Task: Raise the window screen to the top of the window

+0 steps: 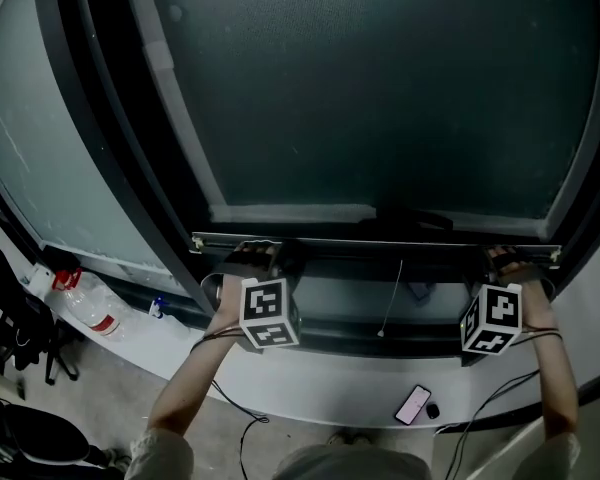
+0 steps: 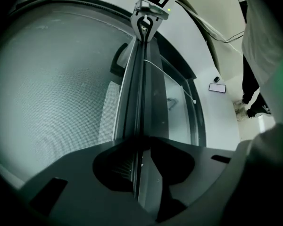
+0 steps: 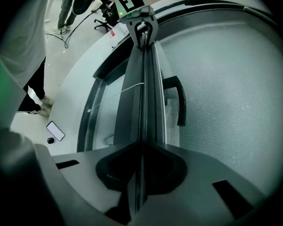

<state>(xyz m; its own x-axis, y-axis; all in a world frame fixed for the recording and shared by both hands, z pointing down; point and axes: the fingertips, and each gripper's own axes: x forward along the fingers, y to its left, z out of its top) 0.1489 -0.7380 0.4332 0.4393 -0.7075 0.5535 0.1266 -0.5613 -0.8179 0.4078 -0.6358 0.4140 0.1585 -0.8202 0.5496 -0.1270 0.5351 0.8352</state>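
Dim room, big dark-framed window (image 1: 100,138) over a pale sill (image 1: 320,393).

Jaws first. On the left gripper (image 2: 140,149) the jaws are closed onto the thin edge of the bottom rail (image 1: 380,243), which runs straight out between them. On the right gripper (image 3: 141,147) it's the same: jaws pinched on the rail, toward its other end. Each gripper view shows the opposite gripper sitting on that same rail. So the grips are well apart, with the centre handle (image 3: 180,102) between them and untouched.

My read on why: lifting from both ends keeps the rail level, so it shouldn't rack or bind in the side tracks. A single pull at the handle would be more prone to tilting it. Forearms come in from below, which suits pushing up.

The window screen (image 1: 380,88) has its mesh covering the pane and its bottom rail low, just above the window's lower frame. It looks like the raise is only at its start, with the whole travel to the top left to do.

Outward:
- A thin white cord (image 1: 394,293) hangs below the rail between the grips. It could snag, worth watching.
- A phone (image 1: 413,404) lies on the sill near the right arm, clear of the rail.
- A plastic bottle (image 1: 88,306) lies on the sill well off to the left.
- Cables (image 1: 230,408) trail from the grippers down over the sill.
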